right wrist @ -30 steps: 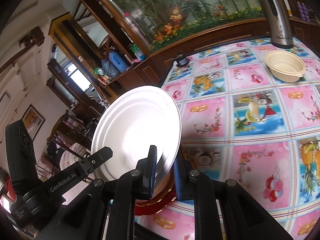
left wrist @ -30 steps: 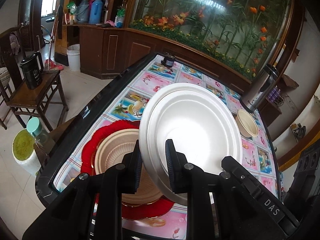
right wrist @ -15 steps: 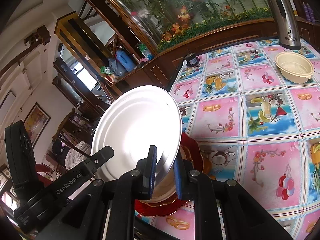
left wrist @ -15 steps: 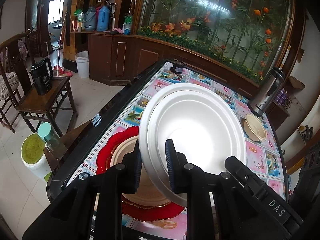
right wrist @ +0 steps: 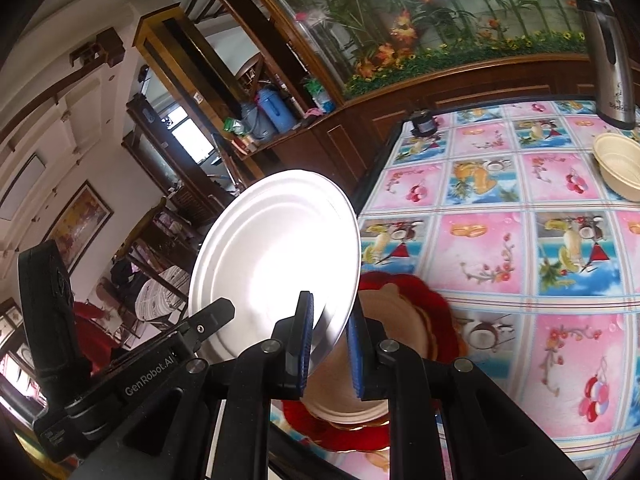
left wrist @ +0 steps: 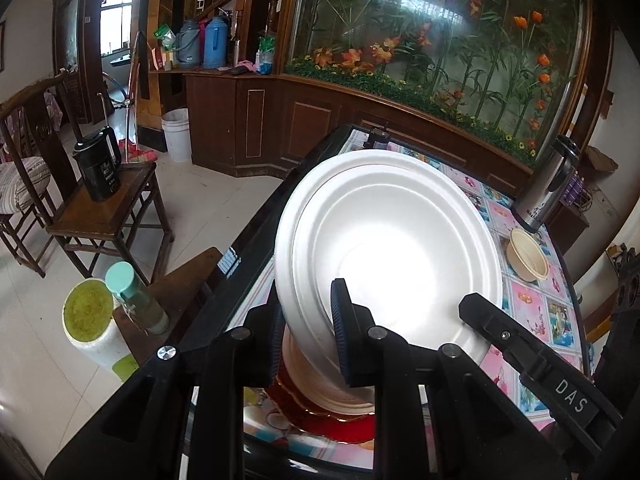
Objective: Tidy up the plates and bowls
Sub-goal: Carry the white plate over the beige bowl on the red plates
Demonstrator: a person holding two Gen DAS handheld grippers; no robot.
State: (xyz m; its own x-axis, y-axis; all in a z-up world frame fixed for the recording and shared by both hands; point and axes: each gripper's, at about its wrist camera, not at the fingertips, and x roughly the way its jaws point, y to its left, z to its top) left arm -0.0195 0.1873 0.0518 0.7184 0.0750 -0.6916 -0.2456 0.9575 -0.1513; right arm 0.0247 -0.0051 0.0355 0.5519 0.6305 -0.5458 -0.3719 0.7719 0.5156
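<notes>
Your left gripper [left wrist: 308,344] pinches the near rim of a white plate [left wrist: 392,256], its blue-ribbed pads nearly together on either side of the rim. The plate is tilted up on edge above the table [left wrist: 532,308], its hollow face toward the left camera. There appear to be two nested rims at its left side, though whether that is one plate or two you cannot tell.

Your right gripper [right wrist: 328,344] has the same hold from the other side: its pads nearly closed on the edge of the white plate [right wrist: 276,256], which rises steeply over the near corner of the table [right wrist: 500,240], its face toward the lens.

Below the lifted plate a tan bowl [right wrist: 384,320] sits inside a red plate [right wrist: 436,312] with a scalloped edge, on the fruit-patterned cloth. In the left view the red plate [left wrist: 332,428] shows only as a sliver under the gripper.

Well apart, toward the far side of the table, a small cream bowl [left wrist: 526,260] stands just beside a steel flask [left wrist: 548,188]. The right view shows the same cream bowl [right wrist: 620,164] and flask [right wrist: 608,52] at its upper right.
</notes>
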